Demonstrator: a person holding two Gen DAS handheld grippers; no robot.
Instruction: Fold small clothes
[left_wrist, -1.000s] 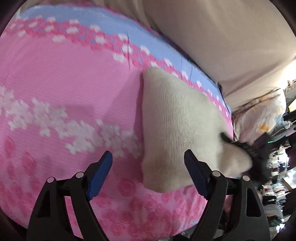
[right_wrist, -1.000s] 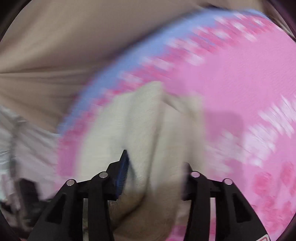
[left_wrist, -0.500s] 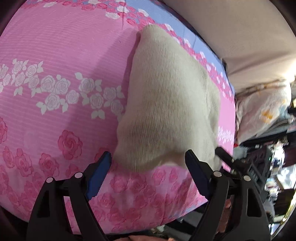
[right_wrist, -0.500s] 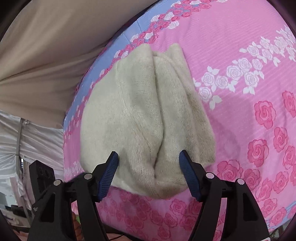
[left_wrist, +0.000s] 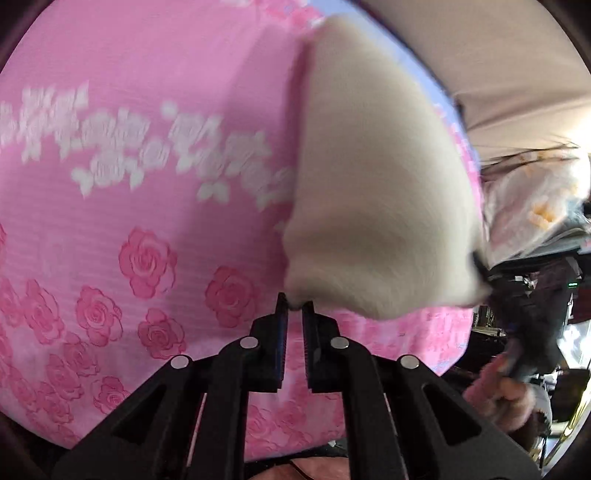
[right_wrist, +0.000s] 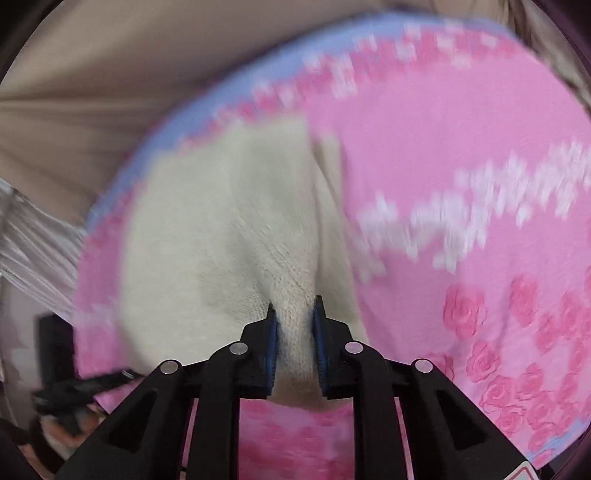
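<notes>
A cream knitted garment (left_wrist: 373, 192) lies folded on a pink rose-print blanket (left_wrist: 147, 155). My left gripper (left_wrist: 294, 307) is shut on the garment's near left corner, pinching a small bit of knit at the fingertips. In the right wrist view my right gripper (right_wrist: 294, 314) is shut on the near edge of the same garment (right_wrist: 229, 236), with a thick fold of knit between the jaws. The right gripper and hand also show at the right edge of the left wrist view (left_wrist: 524, 332).
A beige sheet (right_wrist: 110, 81) rises behind the blanket's blue border (right_wrist: 177, 125). The blanket's near edge (left_wrist: 332, 435) drops off just below the grippers. Cluttered bags and household items (left_wrist: 535, 199) sit off the right side. Both views are motion-blurred.
Both grippers went from wide open to shut on the garment's near edge. They moved in closer to it, the left on the left corner, the right on the right part.
</notes>
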